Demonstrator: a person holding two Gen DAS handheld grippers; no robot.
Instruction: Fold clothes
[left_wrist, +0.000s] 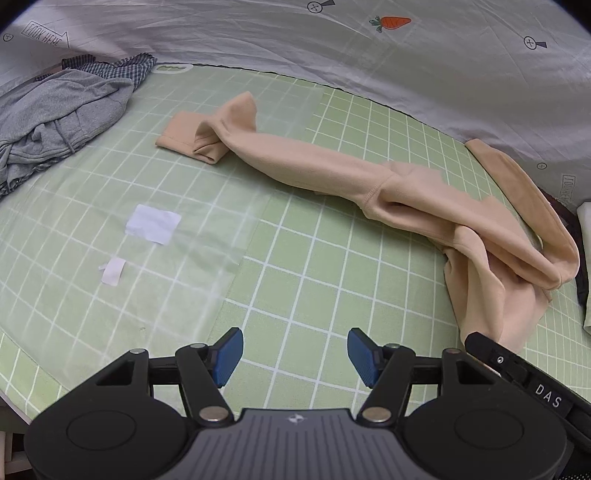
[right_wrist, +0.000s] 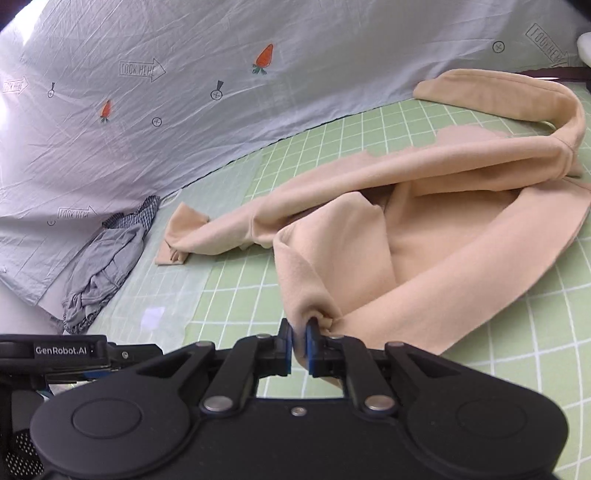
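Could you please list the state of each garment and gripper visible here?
Beige garment: unfolded, bunched, one edge pinched.
Grey clothes pile: crumpled, untouched.
Left gripper: open, empty, above the green mat.
Right gripper: shut on the beige garment.

Both wrist views low over green mat (left_wrist: 295, 295), sharing peach garment (left_wrist: 406, 192).
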